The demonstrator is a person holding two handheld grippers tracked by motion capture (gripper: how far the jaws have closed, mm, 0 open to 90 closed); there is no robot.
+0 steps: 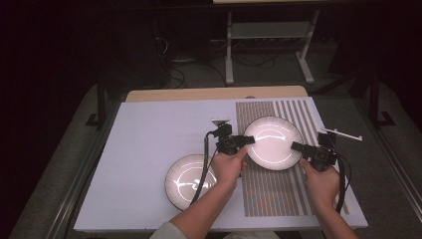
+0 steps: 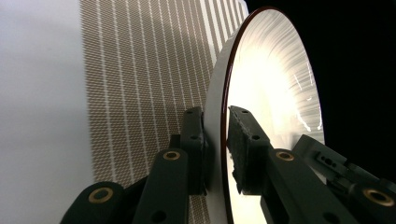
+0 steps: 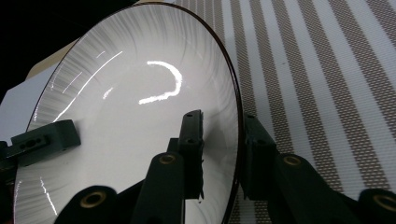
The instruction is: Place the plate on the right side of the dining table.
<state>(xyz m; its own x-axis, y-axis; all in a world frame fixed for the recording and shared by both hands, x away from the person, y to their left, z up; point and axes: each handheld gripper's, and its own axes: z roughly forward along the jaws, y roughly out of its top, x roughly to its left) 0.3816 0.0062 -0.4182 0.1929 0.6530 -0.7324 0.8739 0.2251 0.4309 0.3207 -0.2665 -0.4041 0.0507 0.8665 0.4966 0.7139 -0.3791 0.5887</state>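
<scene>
— What does the held plate (image 1: 272, 142) look like?
— Round, glossy white inside with fine grey radial streaks toward a thin dark rim; lamp glare curls across its centre. It sits over the striped mat (image 1: 271, 191) on the right half of the table (image 1: 144, 144).
— And the tongs?
— The left tongs (image 1: 247, 140) are clamped on its left rim, one jaw inside, one beneath. The right tongs (image 1: 298, 147) are clamped on the opposite rim the same way.
— Anything else nearby?
— A second plate (image 1: 186, 180) of the same kind lies on the white surface, partly under the left hand (image 1: 228, 167).
</scene>
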